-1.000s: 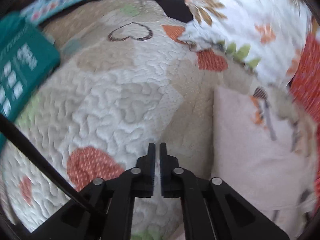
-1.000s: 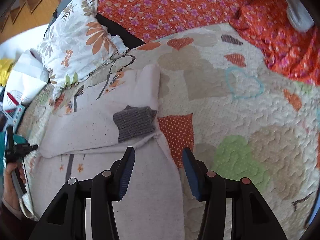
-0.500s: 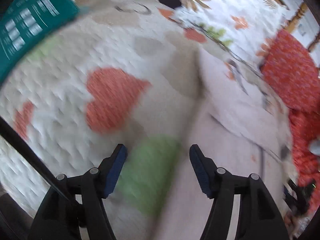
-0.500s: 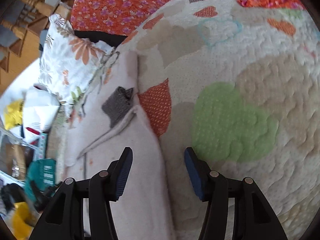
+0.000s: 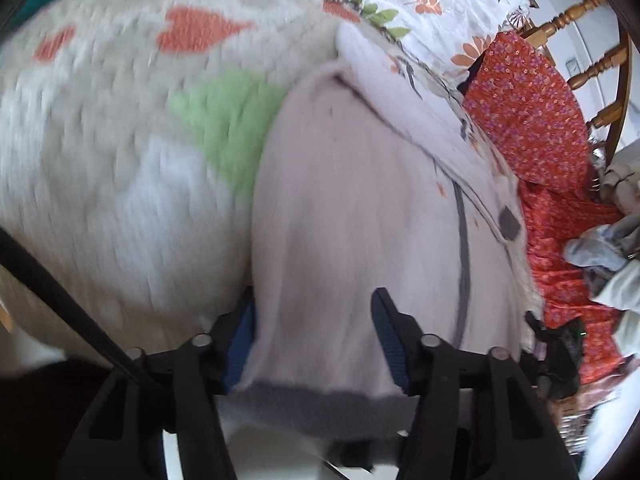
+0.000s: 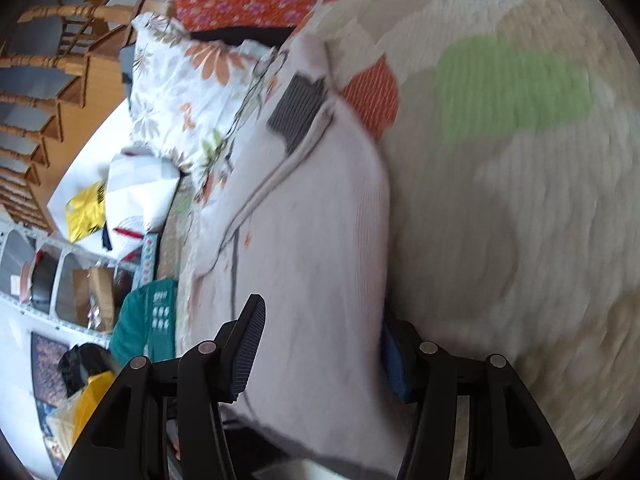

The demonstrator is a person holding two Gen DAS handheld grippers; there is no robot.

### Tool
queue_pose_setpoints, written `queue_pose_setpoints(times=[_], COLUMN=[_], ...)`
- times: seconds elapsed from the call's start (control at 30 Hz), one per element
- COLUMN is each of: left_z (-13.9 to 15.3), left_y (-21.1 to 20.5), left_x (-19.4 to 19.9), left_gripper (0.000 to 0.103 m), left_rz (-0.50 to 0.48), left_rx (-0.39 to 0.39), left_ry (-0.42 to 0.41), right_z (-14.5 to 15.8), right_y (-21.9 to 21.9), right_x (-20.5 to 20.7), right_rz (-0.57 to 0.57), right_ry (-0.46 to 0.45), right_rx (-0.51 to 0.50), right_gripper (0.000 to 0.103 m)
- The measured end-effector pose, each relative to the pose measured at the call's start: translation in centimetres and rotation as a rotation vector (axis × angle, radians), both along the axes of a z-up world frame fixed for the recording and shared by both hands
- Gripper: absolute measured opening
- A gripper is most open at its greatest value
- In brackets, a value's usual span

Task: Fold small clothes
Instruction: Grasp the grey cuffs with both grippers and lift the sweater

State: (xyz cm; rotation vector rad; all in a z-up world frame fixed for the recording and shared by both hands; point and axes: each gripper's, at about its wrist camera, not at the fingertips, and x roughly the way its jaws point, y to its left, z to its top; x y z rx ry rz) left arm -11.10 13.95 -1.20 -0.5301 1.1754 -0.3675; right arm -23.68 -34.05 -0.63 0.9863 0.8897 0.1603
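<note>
A pale pink-white small garment [image 5: 360, 216] with grey trim and a grey cuff lies spread on a quilted bedspread with heart patches [image 5: 100, 160]. My left gripper [image 5: 316, 344] is open, and the garment's near hem with its grey band lies between the two fingers. The same garment shows in the right wrist view [image 6: 312, 240], with a grey ribbed cuff [image 6: 296, 108] at its far end. My right gripper [image 6: 320, 352] is open, its fingers straddling the garment's near edge. Both views are motion-blurred.
A floral pillow [image 5: 420, 0] and a red floral cloth [image 5: 532, 120] lie beyond the garment. A wooden chair [image 5: 592, 60] stands behind them. A teal box [image 6: 148, 320], bags and shelves [image 6: 60, 280] are off the bed's left side. Crumpled clothes [image 5: 608, 248] lie at right.
Both grippers have dropped to the garment's near hem, and the hem now lies between their fingers. The left gripper, shut one second ago, is now open. The right gripper stayed open.
</note>
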Motion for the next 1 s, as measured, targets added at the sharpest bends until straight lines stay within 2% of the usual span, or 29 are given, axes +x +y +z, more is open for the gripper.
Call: queue_pose_setpoints(times=[0.1, 0.2, 0.33, 0.6, 0.67, 0.7, 0.73, 0.77, 0.8, 0.83, 0.9, 1.0], left_z=[-0.7, -1.3, -2.0, -3.8, -3.8, -3.8, -3.7, -3.5, -3.2, -2.9, -1.9, 0.4], left_y=[-0.2, -0.2, -0.2, -1.5, -1.6, -1.5, -1.4, -1.0, -0.6, -0.2, 0.4, 1.0], left_x=[-1.0, -2.0, -2.8, -4.9, -5.3, -5.4, -5.5, -5.7, -6.0, -6.2, -6.8, -6.9], left_gripper=[0.046, 0.046, 0.046, 0.046, 0.038, 0.022, 0.011, 0.009, 0.007, 0.006, 0.006, 0.006], left_rz=[0.001, 0.004, 0.011, -0.025, -0.016, -0.008, 0.0, 0.01, 0.028, 0.039, 0.057, 0.07], left_rx=[-0.006, -0.019, -0.037, -0.021, 0.012, 0.03, 0.036, 0.019, -0.007, -0.021, -0.048, -0.081], left_ry=[0.019, 0.04, 0.066, 0.133, 0.131, 0.128, 0.126, 0.124, 0.116, 0.108, 0.08, 0.028], right_z=[-0.2, -0.3, -1.3, -2.4, -2.5, -2.5, -2.5, -2.4, -2.4, -2.4, -1.9, 0.6], right_y=[1.8, 3.0, 4.0, 5.8, 6.5, 6.6, 7.0, 7.4, 7.7, 8.0, 8.1, 7.8], right_x=[-1.1, -1.9, -2.8, -4.5, -4.8, -4.9, -5.1, -5.2, -5.4, -5.6, -6.2, -6.6], right_rz=[0.025, 0.047, 0.072, 0.11, 0.124, 0.128, 0.133, 0.142, 0.15, 0.158, 0.161, 0.173], right_ry=[-0.001, -0.001, 0.008, 0.036, 0.049, 0.055, 0.066, 0.082, 0.095, 0.105, 0.089, 0.021], right_rx=[0.0, -0.012, 0.038, 0.055, 0.034, 0.022, -0.009, -0.053, -0.087, -0.11, -0.104, -0.1], right_gripper=[0.059, 0.059, 0.059, 0.059, 0.058, 0.057, 0.048, 0.04, 0.02, 0.009, 0.008, 0.007])
